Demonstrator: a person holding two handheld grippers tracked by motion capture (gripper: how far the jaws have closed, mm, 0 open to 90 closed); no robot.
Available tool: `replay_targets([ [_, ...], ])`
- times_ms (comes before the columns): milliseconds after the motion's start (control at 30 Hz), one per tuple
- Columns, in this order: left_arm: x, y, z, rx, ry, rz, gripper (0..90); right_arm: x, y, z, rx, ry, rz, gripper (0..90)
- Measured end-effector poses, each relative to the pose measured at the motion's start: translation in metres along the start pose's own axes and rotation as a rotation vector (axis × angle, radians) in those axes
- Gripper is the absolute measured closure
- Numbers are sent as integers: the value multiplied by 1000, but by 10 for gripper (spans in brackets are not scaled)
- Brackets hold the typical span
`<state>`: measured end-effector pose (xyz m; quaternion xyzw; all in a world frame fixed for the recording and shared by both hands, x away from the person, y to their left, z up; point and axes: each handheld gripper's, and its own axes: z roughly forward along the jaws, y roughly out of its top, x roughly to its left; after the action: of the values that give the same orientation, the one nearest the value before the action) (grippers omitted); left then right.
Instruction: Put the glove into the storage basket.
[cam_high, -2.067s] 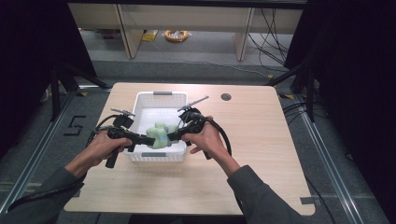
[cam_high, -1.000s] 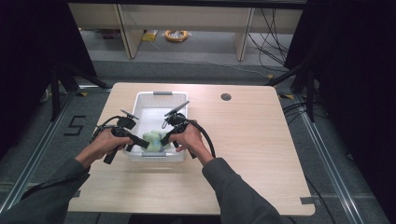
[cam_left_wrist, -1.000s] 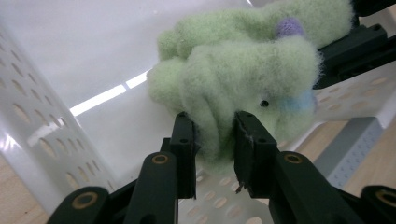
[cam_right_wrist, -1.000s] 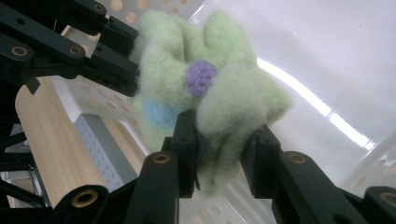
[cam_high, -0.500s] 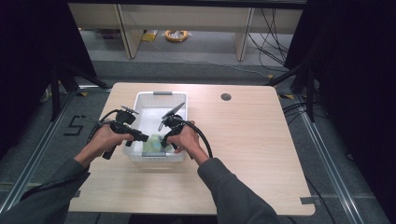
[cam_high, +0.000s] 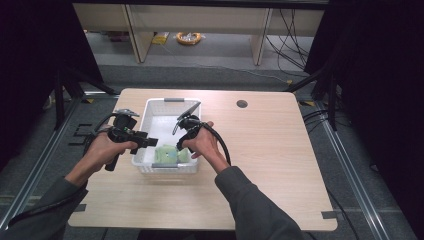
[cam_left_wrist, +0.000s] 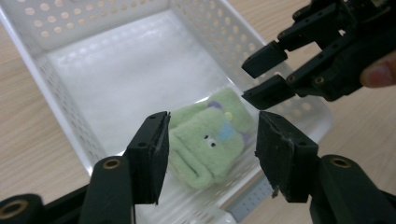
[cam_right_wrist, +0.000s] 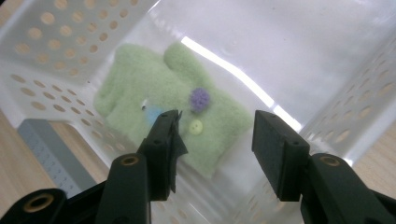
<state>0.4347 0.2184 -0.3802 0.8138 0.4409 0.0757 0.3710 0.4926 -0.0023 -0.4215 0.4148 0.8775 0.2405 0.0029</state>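
A folded green fleece cloth (cam_high: 168, 155) (cam_left_wrist: 208, 137) (cam_right_wrist: 159, 98) with a purple flower and a yellow button lies on the floor of a white perforated basket (cam_high: 150, 111) (cam_left_wrist: 56, 107) (cam_right_wrist: 42, 51), at its near end. My left gripper (cam_high: 146, 140) (cam_left_wrist: 211, 156) is open at the basket's left rim, jaws spread above the cloth. My right gripper (cam_high: 181, 141) (cam_right_wrist: 215, 140) is open just above the cloth at the basket's right side, nothing between its jaws. In the left gripper view the right gripper (cam_left_wrist: 264, 74) hangs over the basket's far rim.
The basket stands on a light wooden table (cam_high: 280, 165), left of its middle. A round cable hole (cam_high: 242, 104) sits near the table's far edge. Dark stands and cables flank the table on the floor.
Both grippers carried the green cloth down into the basket and let it go; it now lies on the basket floor, and both sets of jaws are spread.
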Motion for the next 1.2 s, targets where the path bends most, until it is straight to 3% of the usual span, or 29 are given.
replay_targets([
  [33,-3,-2,-1,-7,-3,-5,428,-2,0,-2,-15,2,-22,514],
  [267,-29,-14,-6,-33,-51,10,378,-5,-8,-26,-84,51,-42,498],
  [400,-42,-24,-2,-38,-73,12,351,-8,-19,-43,-127,45,-53,470],
  [467,-48,-29,1,-37,-87,9,328,-10,-28,-53,-145,55,-46,463],
  [533,-53,-33,4,-42,-97,14,318,-12,-37,-59,-171,47,-84,445],
  [567,-57,-36,6,-59,-95,7,305,-11,-42,-63,-152,33,-63,437],
  [600,-60,-39,6,-57,-101,24,301,-12,-47,-65,-157,29,-66,430],
  [667,-71,-45,9,-77,-102,37,294,-13,-59,-72,-218,32,-116,420],
  [700,-73,-46,10,-75,-107,43,283,-12,-66,-76,-209,28,-92,410],
  [733,-78,-48,11,-69,-98,67,277,-13,-68,-77,-216,40,-110,407],
  [767,-83,-50,12,-76,-98,64,259,-15,-74,-81,-237,50,-125,403],
  [867,-92,-55,18,-90,-101,76,251,-18,-88,-87,-279,47,-122,393],
  [1033,-100,-66,28,-81,-104,84,207,-29,-113,-95,-332,47,-122,384],
  [1067,-100,-68,30,-80,-101,90,198,-30,-118,-97,-339,42,-104,383],
  [1100,-101,-70,33,-87,-107,74,182,-35,-122,-98,-354,32,-126,381],
  [1167,-101,-75,36,-85,-106,78,171,-36,-133,-100,-363,42,-82,378],
  [1200,-101,-77,38,-91,-105,75,170,-39,-137,-99,-385,38,-99,377],
])
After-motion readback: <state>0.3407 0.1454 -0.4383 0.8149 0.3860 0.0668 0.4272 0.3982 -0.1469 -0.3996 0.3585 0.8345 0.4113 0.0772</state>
